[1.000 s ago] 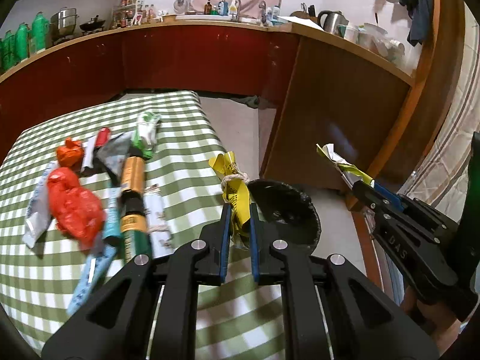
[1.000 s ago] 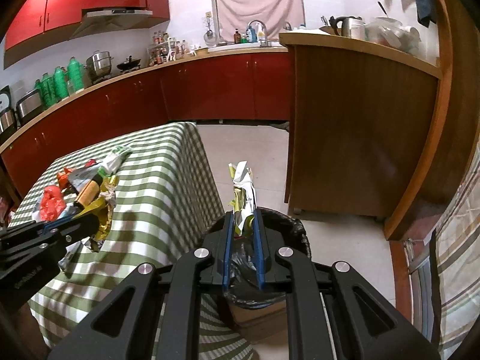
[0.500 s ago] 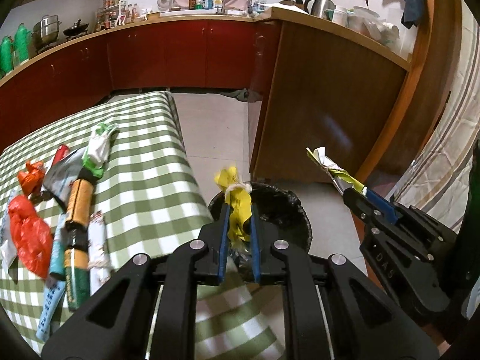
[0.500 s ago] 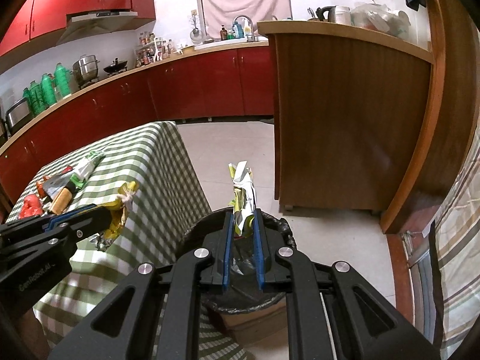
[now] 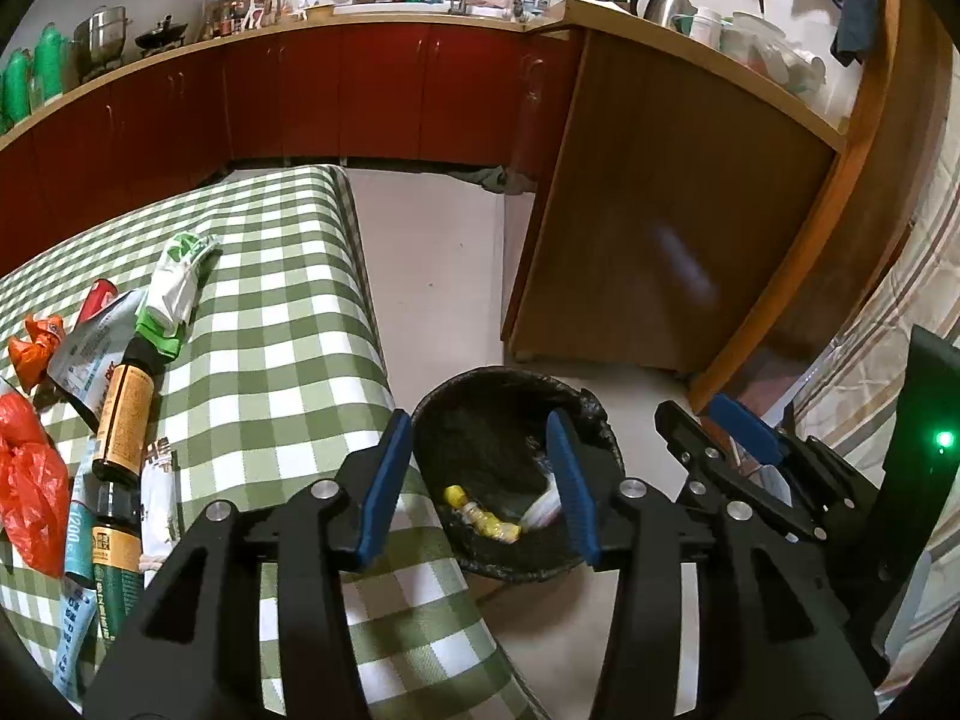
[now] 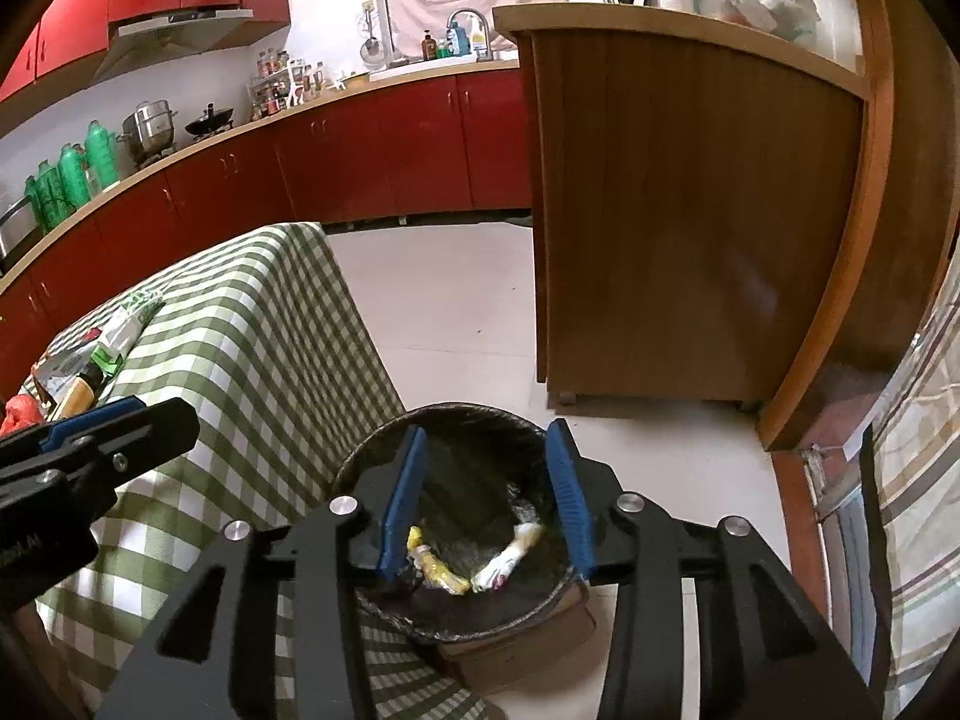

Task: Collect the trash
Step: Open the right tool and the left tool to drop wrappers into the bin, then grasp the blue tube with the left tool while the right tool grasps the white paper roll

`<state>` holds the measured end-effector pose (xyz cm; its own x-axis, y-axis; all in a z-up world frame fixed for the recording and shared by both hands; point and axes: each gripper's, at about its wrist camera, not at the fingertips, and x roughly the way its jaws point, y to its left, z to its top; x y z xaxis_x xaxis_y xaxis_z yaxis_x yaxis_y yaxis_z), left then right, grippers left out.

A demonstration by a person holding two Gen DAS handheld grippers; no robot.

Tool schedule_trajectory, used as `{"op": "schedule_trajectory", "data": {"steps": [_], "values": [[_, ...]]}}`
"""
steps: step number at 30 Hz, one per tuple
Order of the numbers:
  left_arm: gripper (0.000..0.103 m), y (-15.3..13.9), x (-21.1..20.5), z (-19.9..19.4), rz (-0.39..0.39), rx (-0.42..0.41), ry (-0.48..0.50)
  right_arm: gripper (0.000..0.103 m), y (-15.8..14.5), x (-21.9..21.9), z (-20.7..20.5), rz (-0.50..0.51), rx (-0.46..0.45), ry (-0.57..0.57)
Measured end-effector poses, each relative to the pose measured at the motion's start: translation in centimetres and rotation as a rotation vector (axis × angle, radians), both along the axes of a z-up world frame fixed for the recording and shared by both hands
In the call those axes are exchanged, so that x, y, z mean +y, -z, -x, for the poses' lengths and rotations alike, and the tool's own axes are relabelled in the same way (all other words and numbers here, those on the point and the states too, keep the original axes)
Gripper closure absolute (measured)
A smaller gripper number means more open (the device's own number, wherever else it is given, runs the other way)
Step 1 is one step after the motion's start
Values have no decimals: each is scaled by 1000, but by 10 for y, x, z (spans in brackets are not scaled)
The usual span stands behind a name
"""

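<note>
A black-lined trash bin [image 5: 510, 396] [image 6: 462, 426] stands on the floor beside the checked table. Inside it lie a yellow wrapper [image 5: 480, 516] [image 6: 435, 567] and a white wrapper [image 5: 540, 510] [image 6: 510, 552]. My left gripper [image 5: 480, 480] hangs open above the bin with nothing between its fingers. My right gripper [image 6: 486, 498] is open over the bin too, empty. On the table's left part lie more trash: a red plastic bag [image 5: 27, 480], a brown bottle [image 5: 123, 414], a green-white packet [image 5: 177, 282], a grey pouch [image 5: 90, 348] and a blue tube [image 5: 75, 618].
The green checked table [image 5: 270, 330] [image 6: 240, 324] reaches the bin's left side. A wooden counter [image 5: 672, 228] [image 6: 690, 210] stands behind the bin, red kitchen cabinets [image 5: 360, 90] along the far wall. Striped fabric [image 6: 918, 480] hangs at the right. Tiled floor [image 5: 438, 252] lies between table and counter.
Both grippers opened and let go of their wrappers, which now lie in the bin. Both moved right and forward over the bin.
</note>
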<state>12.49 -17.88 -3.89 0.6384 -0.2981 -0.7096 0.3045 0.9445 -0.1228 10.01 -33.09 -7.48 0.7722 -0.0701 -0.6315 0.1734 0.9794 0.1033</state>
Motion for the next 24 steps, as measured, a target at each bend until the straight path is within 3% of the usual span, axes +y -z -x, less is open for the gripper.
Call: {"op": "schedule_trajectory", "data": {"steps": [11,18,24], "values": [[50,-18,37,19,24,-23,-45,51,-21,16,15,5,-25,-11],[50,-29,85,45,6,-45,-118,38,-35,50,23,13,-29,-63],[46,-32,130,64,-19,-57,-196,35,-42,90,30,10,-40,-138]]}}
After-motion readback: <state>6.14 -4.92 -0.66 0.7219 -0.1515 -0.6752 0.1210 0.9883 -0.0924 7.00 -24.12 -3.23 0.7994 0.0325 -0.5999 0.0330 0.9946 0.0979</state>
